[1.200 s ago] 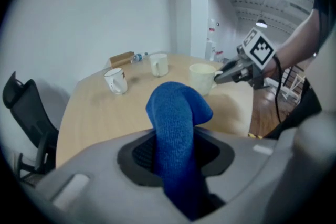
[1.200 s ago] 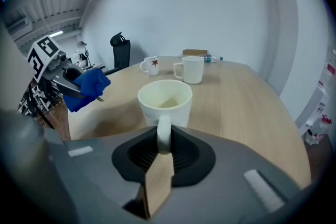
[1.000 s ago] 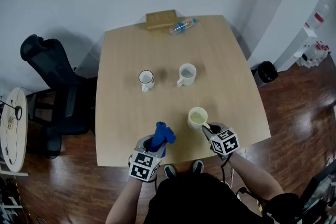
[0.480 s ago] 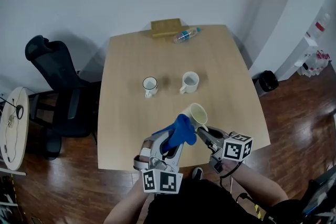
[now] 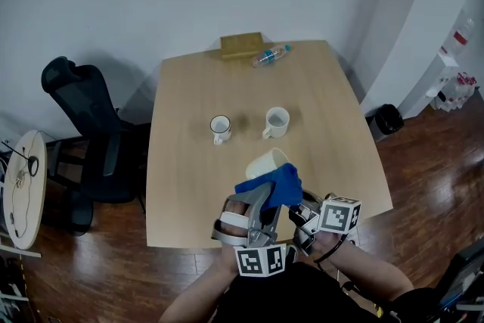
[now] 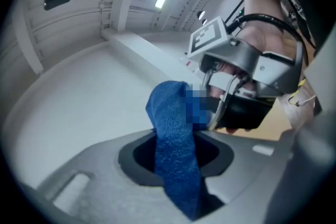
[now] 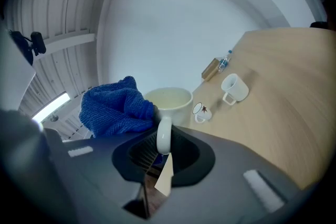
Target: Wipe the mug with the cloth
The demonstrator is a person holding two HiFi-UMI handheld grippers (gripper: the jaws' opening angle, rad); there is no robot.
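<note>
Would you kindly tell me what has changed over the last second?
The right tongs have lifted the mug by its handle off the table, and the left tongs have brought the cloth up against it. Both grips held; the two other mugs, bottle and box stayed put.

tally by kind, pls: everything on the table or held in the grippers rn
Mugs: 3 (cream mug held; black-rimmed mug and white mug on the table)
Blue cloth: 1
Plastic bottle: 1
Wooden block: 1
Total: 6
</note>
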